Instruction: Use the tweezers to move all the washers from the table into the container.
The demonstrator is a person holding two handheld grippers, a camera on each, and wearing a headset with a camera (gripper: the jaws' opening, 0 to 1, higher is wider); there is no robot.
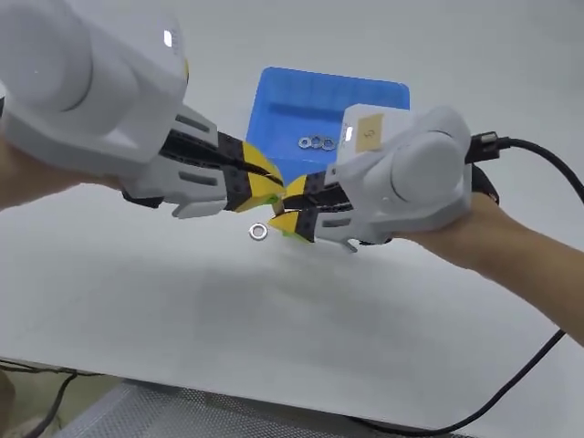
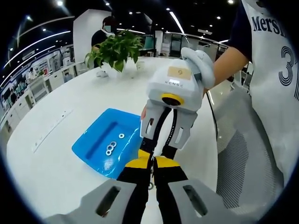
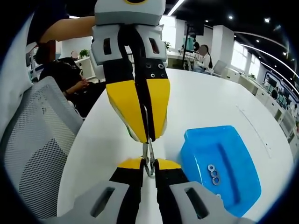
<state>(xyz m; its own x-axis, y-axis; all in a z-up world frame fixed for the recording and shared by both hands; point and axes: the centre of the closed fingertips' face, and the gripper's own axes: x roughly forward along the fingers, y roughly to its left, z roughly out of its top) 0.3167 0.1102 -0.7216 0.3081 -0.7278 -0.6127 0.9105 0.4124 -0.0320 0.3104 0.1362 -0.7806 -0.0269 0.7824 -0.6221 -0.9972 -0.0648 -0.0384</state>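
The table (image 1: 182,310) is bare in front and to the left of the loose washer (image 1: 258,232), so that side is open. Just behind it the left gripper (image 1: 274,185) and right gripper (image 1: 285,217) meet tip to tip, both closed on the tweezers (image 3: 148,156), barring the straight way to the container (image 1: 283,100). The container is open on top, with three washers (image 1: 316,142) near its middle. A cable (image 1: 538,164) trails along the right side

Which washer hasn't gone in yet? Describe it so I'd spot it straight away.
Find the blue tray on the white table. Just in front of it, a small silver washer lies flat on the bare tabletop. It is alone outside the tray, whereas three other washers sit in a row inside.
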